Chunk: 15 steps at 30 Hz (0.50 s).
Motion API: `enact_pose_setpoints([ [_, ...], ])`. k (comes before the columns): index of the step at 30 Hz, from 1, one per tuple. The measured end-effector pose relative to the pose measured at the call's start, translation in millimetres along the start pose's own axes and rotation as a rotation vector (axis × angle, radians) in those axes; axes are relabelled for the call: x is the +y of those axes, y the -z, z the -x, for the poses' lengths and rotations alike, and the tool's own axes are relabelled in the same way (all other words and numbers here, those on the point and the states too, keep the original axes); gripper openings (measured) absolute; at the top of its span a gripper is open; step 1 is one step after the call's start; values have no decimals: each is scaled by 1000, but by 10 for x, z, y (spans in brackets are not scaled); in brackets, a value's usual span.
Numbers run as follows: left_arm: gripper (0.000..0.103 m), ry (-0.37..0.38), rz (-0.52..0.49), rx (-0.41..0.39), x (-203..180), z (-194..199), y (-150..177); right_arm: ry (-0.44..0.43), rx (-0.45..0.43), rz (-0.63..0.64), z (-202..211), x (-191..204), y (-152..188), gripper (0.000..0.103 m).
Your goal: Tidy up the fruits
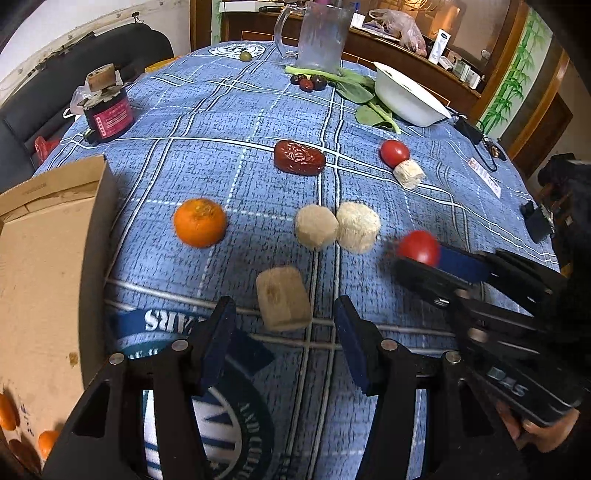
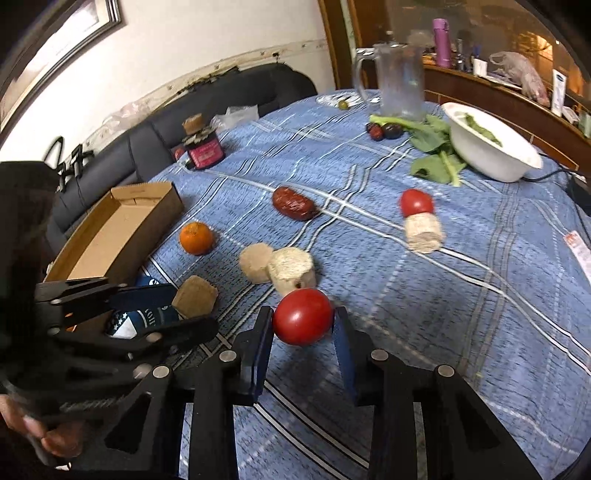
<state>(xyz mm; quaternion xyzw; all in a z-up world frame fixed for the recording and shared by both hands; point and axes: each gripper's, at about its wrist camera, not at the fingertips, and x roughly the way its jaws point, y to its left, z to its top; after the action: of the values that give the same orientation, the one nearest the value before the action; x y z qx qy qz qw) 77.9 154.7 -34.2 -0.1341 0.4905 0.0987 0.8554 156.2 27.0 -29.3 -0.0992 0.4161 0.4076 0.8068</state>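
Observation:
My right gripper (image 2: pixel 303 325) is shut on a red tomato (image 2: pixel 302 320) and holds it above the blue cloth; it also shows in the left wrist view (image 1: pixel 419 247). My left gripper (image 1: pixel 286 317) is open and empty, with a tan block (image 1: pixel 283 302) between its fingers on the cloth. An orange (image 1: pixel 200 222), a red date (image 1: pixel 299 157), a second tomato (image 1: pixel 394 152) and two pale round blocks (image 1: pixel 338 227) lie on the table. A cardboard box (image 1: pixel 40 266) at the left holds oranges (image 1: pixel 7 411).
A white bowl (image 1: pixel 406 96) with green leaves (image 1: pixel 356 90), a glass pitcher (image 1: pixel 321 35), dark plums (image 1: pixel 309 82) and a dark jar (image 1: pixel 108 110) stand at the far side. A pale block (image 1: pixel 408 174) touches the far tomato. A sofa lies beyond the table's left edge.

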Motion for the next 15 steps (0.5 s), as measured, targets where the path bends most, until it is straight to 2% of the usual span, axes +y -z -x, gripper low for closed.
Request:
enact_pose_setpoints([
  [3,49,-16,-3,-14,-14,-47,-25,3,-15,-17,112,-51,15,33],
  [5,32,-45,-15,-22,-31,-55,-36,2,-25,-24,184,-57,30,33],
  [6,26,-42,-15,-23,-25,-48,-35,2,-29,-26,211,-56,36,33],
  [8,25,-14,-4,-18,2,-27,-26,2,-36,-29,260,-43,46,33],
  [15,25,-30,-15,-67,18,255,111,-13,-51,-27,391,84,97,33],
])
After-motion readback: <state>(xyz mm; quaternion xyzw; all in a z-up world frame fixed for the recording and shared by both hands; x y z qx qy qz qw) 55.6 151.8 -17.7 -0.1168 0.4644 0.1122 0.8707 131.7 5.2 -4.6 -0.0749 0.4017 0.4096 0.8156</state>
